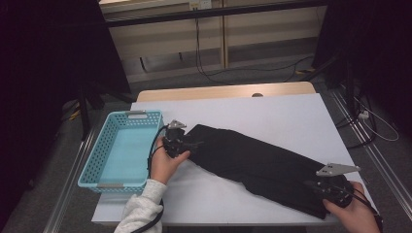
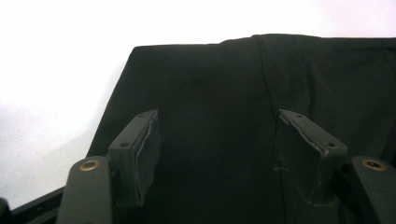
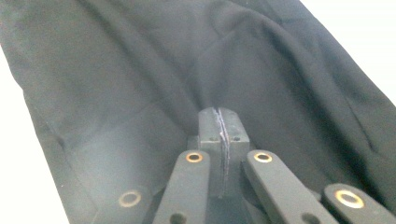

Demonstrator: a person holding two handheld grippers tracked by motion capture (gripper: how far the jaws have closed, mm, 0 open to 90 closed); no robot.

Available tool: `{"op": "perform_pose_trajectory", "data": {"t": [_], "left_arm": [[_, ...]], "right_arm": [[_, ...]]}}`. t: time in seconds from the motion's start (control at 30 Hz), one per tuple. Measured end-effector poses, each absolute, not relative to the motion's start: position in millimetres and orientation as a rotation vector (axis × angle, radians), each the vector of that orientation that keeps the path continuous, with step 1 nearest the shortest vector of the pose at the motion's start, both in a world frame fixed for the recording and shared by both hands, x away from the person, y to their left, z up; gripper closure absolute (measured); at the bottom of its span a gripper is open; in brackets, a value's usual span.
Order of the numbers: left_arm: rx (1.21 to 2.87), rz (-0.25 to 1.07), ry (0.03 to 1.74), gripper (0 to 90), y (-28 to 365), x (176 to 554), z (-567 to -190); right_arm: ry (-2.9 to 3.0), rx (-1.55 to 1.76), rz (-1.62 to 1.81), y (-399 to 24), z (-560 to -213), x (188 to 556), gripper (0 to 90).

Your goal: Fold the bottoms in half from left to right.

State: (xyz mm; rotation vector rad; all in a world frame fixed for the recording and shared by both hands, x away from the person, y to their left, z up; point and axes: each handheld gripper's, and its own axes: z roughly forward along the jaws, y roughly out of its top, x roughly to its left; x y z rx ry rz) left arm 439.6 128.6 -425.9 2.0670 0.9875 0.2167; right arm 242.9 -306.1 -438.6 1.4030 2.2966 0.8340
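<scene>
- In the right gripper view the pads of the right hand-held gripper (image 3: 219,135) are pressed together, and you can't tell if any of the black garment (image 3: 140,84) is pinched between them.
- The garment runs past the picture's edges in both gripper views.
- The high view's bottom edge cuts off the person's sleeve (image 1: 141,213).
- The far end of the tabletop (image 1: 272,111) has a small dark thing, too tiny to tell.

High view looks down the table (image 1: 272,109); both gripper views sit close over its black cloth (image 1: 257,162).

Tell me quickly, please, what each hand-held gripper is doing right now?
Left hand-held gripper: open over the black garment.
Right hand-held gripper: shut; a pinched fold cannot be told.
</scene>
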Motion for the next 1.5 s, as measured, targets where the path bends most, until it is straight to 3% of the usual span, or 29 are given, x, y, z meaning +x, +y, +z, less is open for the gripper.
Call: {"op": "perform_pose_trajectory", "data": {"t": [0.3, 0.4, 0.5, 0.57, 0.8, 1.17, 1.27, 1.33, 1.5], "left_arm": [[2.077, 0.213, 0.980, 31.2, 127, 439, -426], [2.075, 0.217, 0.981, 31.1, 127, 439, -426], [2.078, 0.218, 0.979, 30.5, 127, 439, -426], [2.073, 0.223, 0.979, 30.1, 128, 440, -425], [2.056, 0.226, 0.986, 28.5, 130, 439, -422], [2.071, 0.219, 0.984, 25.8, 128, 438, -424], [2.070, 0.220, 0.988, 25.8, 128, 437, -424], [2.075, 0.218, 0.983, 25.8, 128, 437, -424], [2.078, 0.226, 0.978, 25.7, 127, 436, -424]], "right_arm": [[2.317, 1.397, 0.825, -313, -436, 237, 90.0], [2.291, 1.420, 0.827, -318, -437, 237, 85.0], [2.238, 1.433, 0.841, -321, -434, 239, 71.0], [2.181, 1.450, 0.867, -325, -433, 243, 66.6], [2.030, 1.535, 0.977, -339, -429, 265, 68.5], [2.195, 1.404, 0.943, -286, -445, 284, 57.5], [2.213, 1.370, 0.927, -282, -451, 283, 62.0], [2.217, 1.382, 0.922, -283, -449, 281, 76.9], [2.233, 1.374, 0.922, -285, -448, 276, 86.6]]}}
